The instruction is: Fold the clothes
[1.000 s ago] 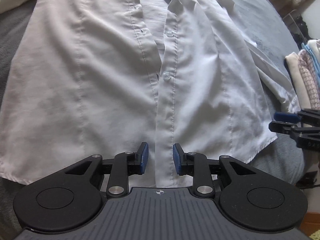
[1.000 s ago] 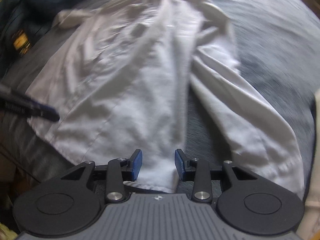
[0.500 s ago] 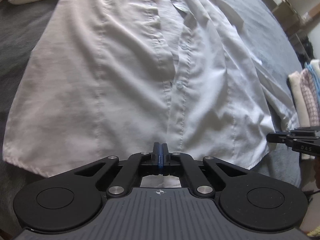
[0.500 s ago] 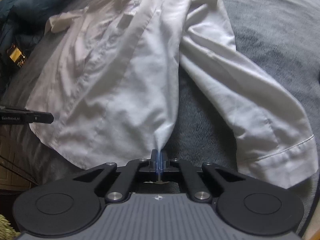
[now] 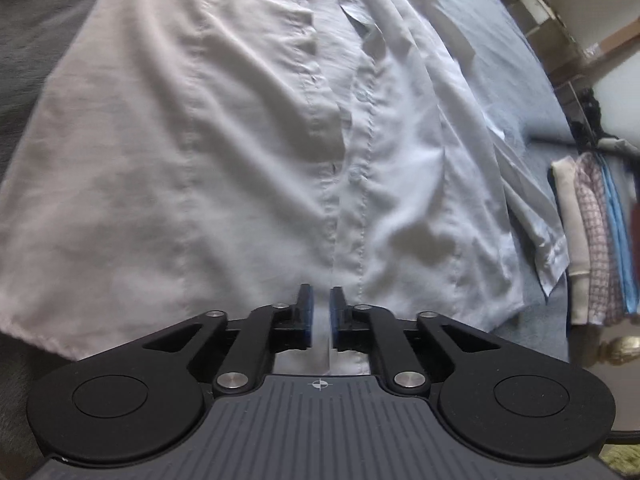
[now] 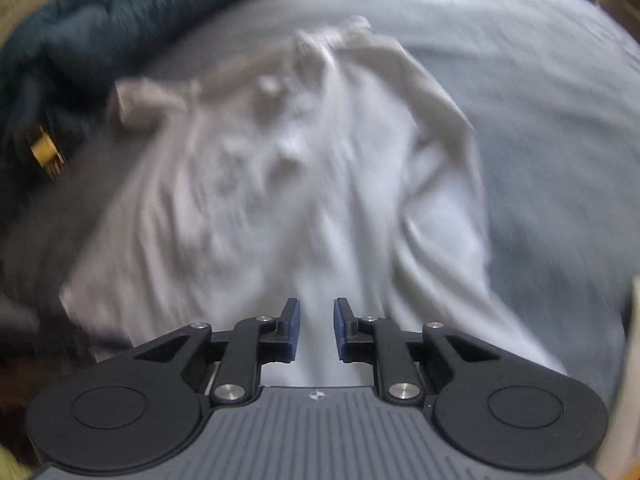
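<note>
A white button-up shirt (image 5: pixel 224 152) lies spread front-up on a grey bed cover (image 5: pixel 496 64). My left gripper (image 5: pixel 320 292) hovers at the bottom hem, over the button placket. Its jaws are opening, a narrow gap shows between the blue pads, and the hem lies under that gap without being pinched. In the blurred right wrist view the shirt (image 6: pixel 280 184) looks rumpled, with its right side drawn in toward the middle. My right gripper (image 6: pixel 317 304) is above the cloth. Its jaws are also opening and the pads grip nothing.
A stack of folded clothes (image 5: pixel 592 240) sits at the bed's right edge, beside the shirt's sleeve cuff (image 5: pixel 552 248). A dark teal quilt (image 6: pixel 80 40) with a yellow tag (image 6: pixel 44 152) lies at the far left. Grey cover (image 6: pixel 540 160) spreads to the right of the shirt.
Both grippers closed on the shirt's bottom edge half a second ago and now stand parted. The right gripper swung over the shirt, bunching the cloth, and has left the left wrist view.
</note>
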Motion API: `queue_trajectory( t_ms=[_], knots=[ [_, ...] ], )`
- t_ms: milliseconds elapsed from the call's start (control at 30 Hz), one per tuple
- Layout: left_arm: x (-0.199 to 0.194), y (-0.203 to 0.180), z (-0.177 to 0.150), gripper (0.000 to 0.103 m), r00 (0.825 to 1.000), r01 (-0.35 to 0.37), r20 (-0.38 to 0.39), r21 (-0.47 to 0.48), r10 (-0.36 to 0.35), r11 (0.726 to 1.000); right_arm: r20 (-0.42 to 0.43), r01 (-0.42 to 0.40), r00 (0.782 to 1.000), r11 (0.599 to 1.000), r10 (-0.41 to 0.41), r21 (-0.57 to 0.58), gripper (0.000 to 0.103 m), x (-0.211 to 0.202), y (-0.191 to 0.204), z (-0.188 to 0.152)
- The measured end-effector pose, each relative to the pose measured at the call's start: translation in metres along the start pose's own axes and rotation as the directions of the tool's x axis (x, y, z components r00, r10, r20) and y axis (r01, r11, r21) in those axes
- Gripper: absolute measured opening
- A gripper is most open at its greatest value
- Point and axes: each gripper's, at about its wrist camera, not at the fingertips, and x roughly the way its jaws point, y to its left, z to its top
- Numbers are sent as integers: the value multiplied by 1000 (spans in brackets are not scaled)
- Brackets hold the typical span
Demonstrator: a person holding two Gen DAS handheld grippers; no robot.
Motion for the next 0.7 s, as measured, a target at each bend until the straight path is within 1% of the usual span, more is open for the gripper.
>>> queue_trajectory(
  t_ms=[100,133,200,333,433,533,567,700],
  knots=[
    [13,-5,0,12,1000,3,-29,37,-2,999,49,9,999,997,-5,-74,25,33,16,46],
    [15,-5,-1,12,1000,4,-29,50,-2,999,55,16,998,995,-11,-99,28,47,22,58],
    [15,-5,-4,12,1000,10,-26,69,-9,998,65,31,998,989,-22,-148,29,76,34,81],
    [12,-3,-8,12,999,31,-28,76,-29,997,23,82,997,974,-79,-209,30,133,43,113],
    [11,-4,-9,12,998,55,-29,81,-53,995,-3,115,993,969,-119,-217,30,165,45,127],
    [12,-5,-10,12,997,78,-29,85,-76,993,-44,148,986,961,-162,-234,29,189,44,129],
    [14,-6,-10,12,997,80,-30,82,-78,993,-56,146,985,961,-163,-235,29,192,42,129],
    [19,-5,-11,12,996,85,-27,63,-83,994,-50,146,986,964,-161,-224,29,185,44,129]
  ],
)
